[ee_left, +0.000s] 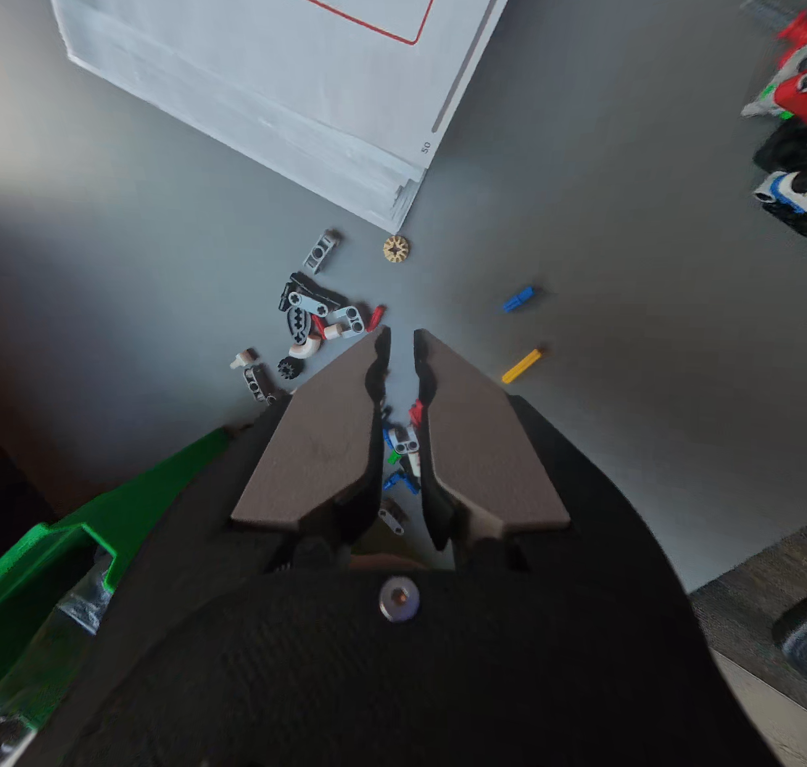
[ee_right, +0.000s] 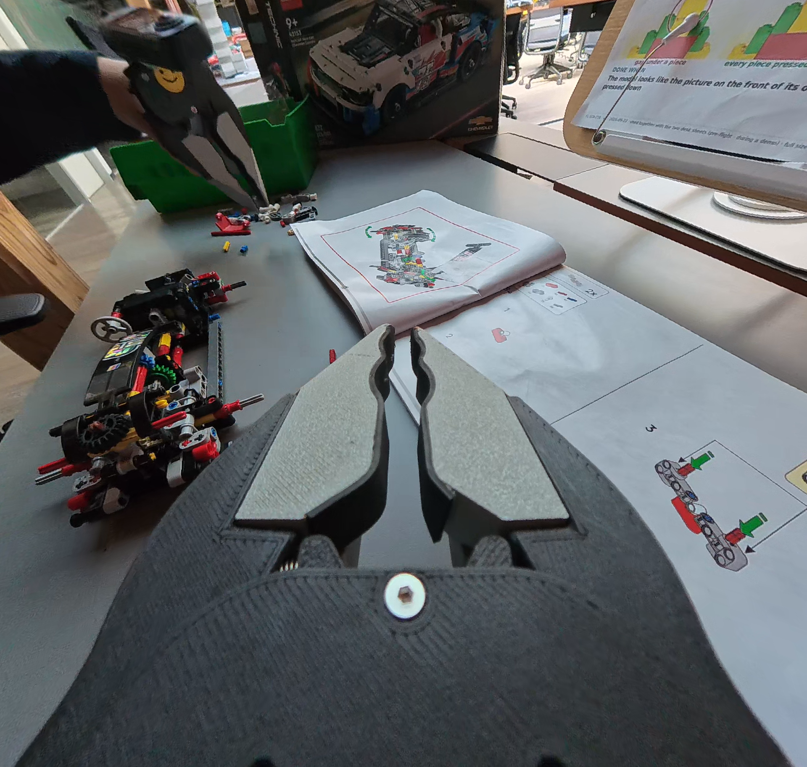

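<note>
Left gripper (ee_left: pixel 401 331): poised low over scattered small building pieces (ee_left: pixel 321 313) at its 10 o'clock, jaws slightly apart, nothing between them. Right gripper (ee_right: pixel 402 331): hovering above open instruction booklet (ee_right: pixel 436 265), jaws narrowly apart, empty. Half-built toy car (ee_right: pixel 139 387) at 9 o'clock, apparently parked aside.

Both grippers have a black ribbed plastic body with one shiny round screw (ee_right: pixel 404 595) in the middle. Each has two pointy grey fingers (ee_right: pixel 327 431) with wavy black edges. The left gripper (ee_right: pixel 257 199) has a yellow smiley sticker (ee_right: pixel 168 78). The person's sleeve (ee_right: pixel 48 108) is dark.
</note>
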Demonstrator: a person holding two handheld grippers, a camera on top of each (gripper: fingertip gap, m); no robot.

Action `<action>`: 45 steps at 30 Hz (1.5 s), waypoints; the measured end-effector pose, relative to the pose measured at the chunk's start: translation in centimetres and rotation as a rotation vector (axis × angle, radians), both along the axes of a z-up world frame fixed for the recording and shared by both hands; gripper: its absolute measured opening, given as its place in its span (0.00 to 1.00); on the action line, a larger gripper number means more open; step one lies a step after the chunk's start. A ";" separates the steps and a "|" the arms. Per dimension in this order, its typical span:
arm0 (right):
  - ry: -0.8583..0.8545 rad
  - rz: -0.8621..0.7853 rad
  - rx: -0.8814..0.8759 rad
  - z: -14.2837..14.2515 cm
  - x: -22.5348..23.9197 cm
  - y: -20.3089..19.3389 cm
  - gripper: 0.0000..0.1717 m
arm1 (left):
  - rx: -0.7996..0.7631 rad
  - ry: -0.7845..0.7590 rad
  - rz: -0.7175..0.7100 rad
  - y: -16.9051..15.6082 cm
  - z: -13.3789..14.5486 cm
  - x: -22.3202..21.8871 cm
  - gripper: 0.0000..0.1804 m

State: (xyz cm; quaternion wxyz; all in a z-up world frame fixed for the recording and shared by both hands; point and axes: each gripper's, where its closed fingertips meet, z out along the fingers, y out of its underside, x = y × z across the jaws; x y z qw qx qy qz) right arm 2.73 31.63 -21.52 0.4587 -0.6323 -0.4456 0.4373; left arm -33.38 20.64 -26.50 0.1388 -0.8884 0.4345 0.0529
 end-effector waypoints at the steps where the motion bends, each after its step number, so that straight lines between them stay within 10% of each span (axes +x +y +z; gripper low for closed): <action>1: 0.002 -0.002 0.000 0.0 0.0 0.0 0.02 | -0.004 0.000 -0.009 0.1 -0.3 0.0 0.05; 30: 0.001 0.012 -0.020 -0.1 0.0 -0.1 0.02 | -0.073 -0.052 -0.067 1.0 -2.3 -0.7 0.00; 38: -0.011 0.018 -0.015 -0.2 -0.2 -0.2 0.02 | 0.108 -0.216 -0.371 2.2 2.6 12.5 0.00; 45: -0.017 0.014 0.005 -0.2 -0.1 -0.4 0.02 | 0.123 -0.227 -0.640 3.1 1.0 26.3 0.00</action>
